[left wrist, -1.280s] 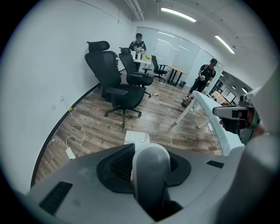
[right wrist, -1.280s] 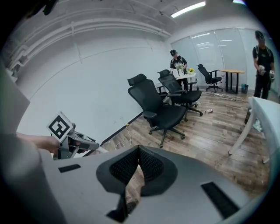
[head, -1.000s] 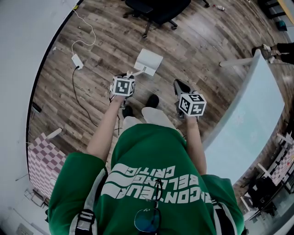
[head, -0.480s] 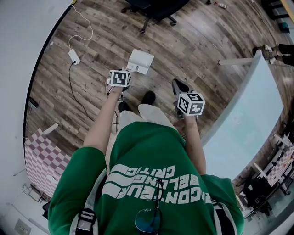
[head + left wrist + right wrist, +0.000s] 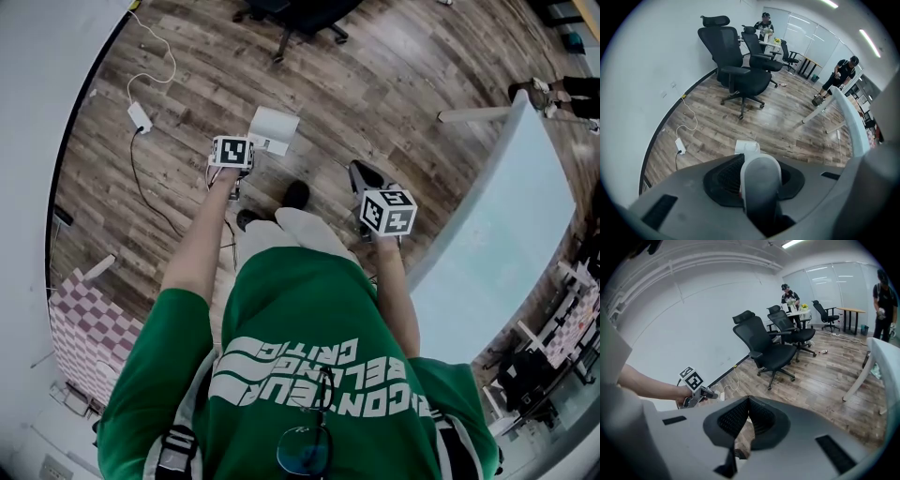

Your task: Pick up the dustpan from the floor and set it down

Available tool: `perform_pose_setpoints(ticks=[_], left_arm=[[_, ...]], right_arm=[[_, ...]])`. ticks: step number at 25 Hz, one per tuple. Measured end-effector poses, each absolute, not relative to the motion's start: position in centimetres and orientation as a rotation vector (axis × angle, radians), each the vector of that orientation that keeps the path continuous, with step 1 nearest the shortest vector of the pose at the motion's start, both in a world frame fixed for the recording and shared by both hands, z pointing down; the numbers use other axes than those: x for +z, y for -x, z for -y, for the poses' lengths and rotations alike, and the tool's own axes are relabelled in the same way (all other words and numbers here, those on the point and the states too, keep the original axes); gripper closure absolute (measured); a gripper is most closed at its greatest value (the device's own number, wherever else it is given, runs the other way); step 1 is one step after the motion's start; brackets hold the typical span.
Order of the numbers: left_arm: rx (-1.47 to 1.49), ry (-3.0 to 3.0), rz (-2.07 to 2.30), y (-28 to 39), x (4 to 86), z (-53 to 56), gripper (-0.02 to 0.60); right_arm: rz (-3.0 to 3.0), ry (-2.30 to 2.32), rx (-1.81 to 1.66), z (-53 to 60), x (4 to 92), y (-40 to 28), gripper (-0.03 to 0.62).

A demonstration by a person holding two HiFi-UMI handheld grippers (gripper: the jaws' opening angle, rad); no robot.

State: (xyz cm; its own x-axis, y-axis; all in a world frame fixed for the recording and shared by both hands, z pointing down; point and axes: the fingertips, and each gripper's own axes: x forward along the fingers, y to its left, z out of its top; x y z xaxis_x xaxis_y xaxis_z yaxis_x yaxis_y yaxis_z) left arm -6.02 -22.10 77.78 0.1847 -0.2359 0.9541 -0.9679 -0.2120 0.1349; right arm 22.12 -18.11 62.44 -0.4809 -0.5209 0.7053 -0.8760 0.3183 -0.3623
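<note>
The left gripper [image 5: 759, 164] has its fingers pinched on the white handle [image 5: 760, 185] of the dustpan [image 5: 274, 127], which fills the gap between the two black pads; past the handle the white pan shows low over the wooden floor [image 5: 394, 84], and no view settles whether it touches the boards. In the head view the dustpan sits at 2 o'clock from the left gripper's marker cube and at 11 o'clock from the person's dark shoes [image 5: 296, 194]. The right gripper [image 5: 748, 401] is empty: its fingers are pressed together at the tips, with only floor visible through the slit behind them. In the head view it is held at 4 o'clock from the dustpan, well apart from it, just beside the edge of a pale table [image 5: 511, 216]. A black office chair [image 5: 743, 77] stands on the floor at 12 o'clock from the dustpan. A white power adapter [image 5: 138, 116] with its cable lies at 9 o'clock from the pan, near the wall. A checked mat [image 5: 84, 323] lies at 8 o'clock in the head view. Two people stand far off in the left gripper view, one behind the chairs [image 5: 764, 26] and one at the table's far end [image 5: 842, 75]
</note>
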Motion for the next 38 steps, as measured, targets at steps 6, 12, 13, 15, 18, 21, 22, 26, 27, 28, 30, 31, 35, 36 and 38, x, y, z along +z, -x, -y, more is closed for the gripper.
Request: perform_pose_setpoints(ticks=[6,12,13,15,18,21,22,26,27,28,30,31,35,36,38], left_arm=[[1.137,-1.637,1.210,5.5,77.4,23.0,0.476],[1.139,-1.705,1.222,4.2,76.7,23.4,0.472],[1.138,-1.713,1.231,4.3,76.4,23.4,0.469],[1.133,-1.724,1.251,4.4,75.6,23.3,0.460],[1.110,-1.744,1.281,4.8,74.5,23.1,0.449],[1.081,-1.780,1.317,5.0,73.0,23.3,0.440],[1.070,-1.793,1.329,5.0,72.5,23.3,0.440],[1.026,-1.832,1.380,5.1,70.3,23.1,0.434],[1.014,-1.840,1.392,5.1,69.7,23.0,0.434],[1.000,-1.849,1.402,5.2,69.0,23.0,0.434],[0.958,-1.872,1.422,5.3,67.5,23.0,0.434],[0.931,-1.889,1.433,5.4,66.7,23.0,0.434],[0.816,-1.973,1.474,5.2,62.9,22.3,0.434],[0.789,-1.994,1.491,5.1,62.0,22.1,0.434],[0.727,-2.028,1.528,5.0,60.2,21.9,0.436]], right_arm=[[2.123,-1.225,1.016,17.6,62.8,-22.3,0.586],[2.149,-1.229,0.998,17.9,62.2,-22.3,0.586],[2.155,-1.230,0.994,17.9,62.0,-22.2,0.586],[2.163,-1.231,0.986,17.8,61.7,-22.1,0.586],[2.175,-1.233,0.970,17.8,61.2,-21.7,0.586],[2.194,-1.243,0.950,18.1,60.6,-21.2,0.586],[2.201,-1.249,0.944,18.2,60.3,-21.1,0.586],[2.226,-1.258,0.921,18.4,59.3,-20.7,0.586],[2.232,-1.259,0.916,18.5,59.1,-20.6,0.586],[2.238,-1.261,0.911,18.6,58.9,-20.4,0.586],[2.251,-1.262,0.900,19.0,58.4,-20.0,0.586],[2.258,-1.262,0.895,19.2,58.1,-19.6,0.586],[2.287,-1.257,0.871,19.9,57.3,-18.3,0.586],[2.292,-1.255,0.867,20.0,57.1,-18.0,0.586],[2.303,-1.251,0.861,20.4,56.7,-17.6,0.586]])
